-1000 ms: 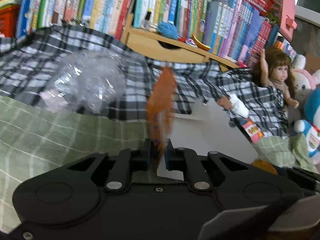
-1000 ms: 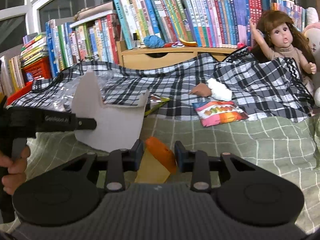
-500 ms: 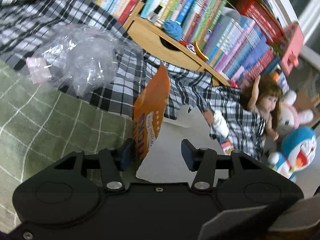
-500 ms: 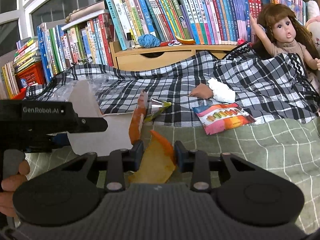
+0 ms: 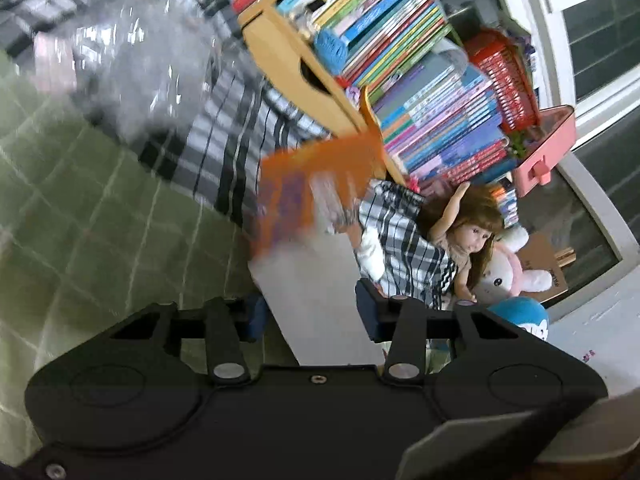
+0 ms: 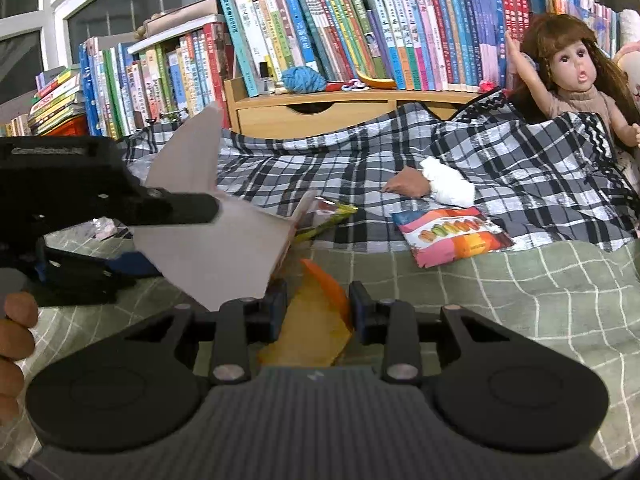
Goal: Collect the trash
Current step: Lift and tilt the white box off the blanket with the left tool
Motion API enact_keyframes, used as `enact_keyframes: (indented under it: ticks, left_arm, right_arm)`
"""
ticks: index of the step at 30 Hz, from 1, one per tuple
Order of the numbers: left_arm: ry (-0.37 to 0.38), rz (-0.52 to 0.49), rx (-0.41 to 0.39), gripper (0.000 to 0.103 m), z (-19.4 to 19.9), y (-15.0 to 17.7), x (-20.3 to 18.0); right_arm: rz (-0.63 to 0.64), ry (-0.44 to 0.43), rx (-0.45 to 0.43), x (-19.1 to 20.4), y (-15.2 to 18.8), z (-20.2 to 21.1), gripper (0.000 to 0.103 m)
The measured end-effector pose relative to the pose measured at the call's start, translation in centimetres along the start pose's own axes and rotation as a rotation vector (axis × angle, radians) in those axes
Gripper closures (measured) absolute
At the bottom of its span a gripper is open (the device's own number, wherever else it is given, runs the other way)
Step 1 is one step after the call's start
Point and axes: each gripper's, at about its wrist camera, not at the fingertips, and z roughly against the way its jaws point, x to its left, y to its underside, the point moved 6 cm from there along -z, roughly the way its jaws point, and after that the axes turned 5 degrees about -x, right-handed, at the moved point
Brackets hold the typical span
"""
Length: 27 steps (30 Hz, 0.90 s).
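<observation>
Trash on green checked bedspread point(image 6: 520, 300): left gripper point(image 5: 310, 314), jaws closing around grey paper sheet point(image 5: 320, 300) beneath blurred orange snack wrapper point(image 5: 312, 184) at frame centre; right gripper point(image 6: 318, 312) pinches yellow-orange wrapper point(image 6: 316, 312), lower centre, for carrying off.

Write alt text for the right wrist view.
The right gripper has its jaws shut on a crumpled yellow-orange wrapper above a green checked bedspread. At left, the left gripper is closing its jaws, a pale grey paper sheet between them; a pink snack packet lies beyond.
</observation>
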Motion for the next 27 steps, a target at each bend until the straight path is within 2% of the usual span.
enact_keyframes:
  ticks: [2,4,6,10,17,21,27]
  left_arm:
    - [-0.066,-0.066,-0.030,0.072,-0.2,0.3,-0.1]
    - [-0.108,-0.104,-0.057,0.089,-0.3,0.4,-0.1]
    - [-0.126,-0.129,-0.075,0.094,-0.1,0.4,-0.2]
    - [-0.184,-0.220,-0.113,0.097,0.3,0.7,-0.9]
    - [-0.228,-0.349,-0.156,0.100,1.4,1.6,-2.6]
    - [-0.260,-0.425,-0.194,0.103,3.1,2.4,-3.5]
    - [-0.270,-0.513,-0.219,0.103,6.7,4.5,-5.4]
  right_arm:
    - [0.010,-0.005,-0.002,0.3,0.0,0.1,0.065]
    - [0.011,-0.008,-0.002,0.4,0.1,0.1,0.065]
    - [0.010,-0.010,-0.002,0.4,0.1,0.1,0.065]
    - [0.006,-0.010,-0.007,0.3,0.1,0.3,0.065]
    - [-0.030,-0.016,-0.034,-0.1,0.0,1.4,0.066]
    - [-0.088,-0.043,-0.052,-0.4,-0.2,2.7,0.067]
    - [-0.080,-0.050,-0.065,0.5,0.3,5.1,0.070]
